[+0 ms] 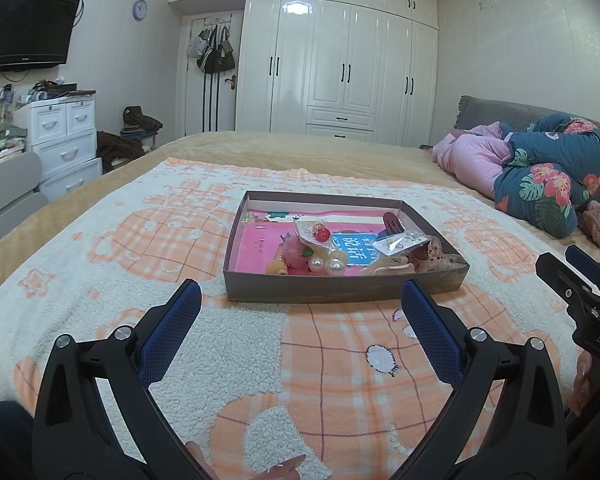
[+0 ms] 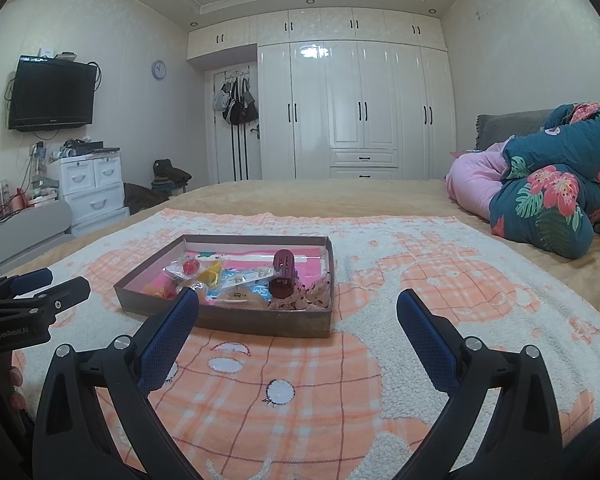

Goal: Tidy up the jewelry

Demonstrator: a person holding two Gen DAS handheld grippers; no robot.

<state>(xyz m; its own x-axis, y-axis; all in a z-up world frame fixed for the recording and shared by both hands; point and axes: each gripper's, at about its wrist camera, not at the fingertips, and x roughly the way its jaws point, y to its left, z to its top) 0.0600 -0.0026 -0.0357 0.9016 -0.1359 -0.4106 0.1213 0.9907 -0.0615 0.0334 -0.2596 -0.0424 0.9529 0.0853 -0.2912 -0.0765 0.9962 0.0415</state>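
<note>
Shallow brown box [image 1: 340, 286] of jewelry and hair clips on an orange-and-white blanket [image 1: 140, 248] over a bed. Left tool [image 1: 300, 312] and right tool [image 2: 298, 312] both spread wide, grasping nothing, just short of box.

A wide bed [image 2: 340, 200] fills the room, and everything else is placed from it. An orange-and-white checked fleece blanket [image 2: 380, 280] is spread flat over its near half. At the bed's right edge lies a rolled teal floral quilt [image 2: 548, 200], touching a pink quilt [image 2: 476, 180] just beside it. Beyond the far side of the bed stands a glossy white wardrobe [image 2: 356, 108] with black handles. Left of that, bags [image 2: 236, 104] hang on a door. Off the bed's left side stands a white drawer unit [image 2: 92, 188], with a dark television [image 2: 52, 94] mounted above it and a round wall clock [image 2: 159, 69] higher up.
</note>
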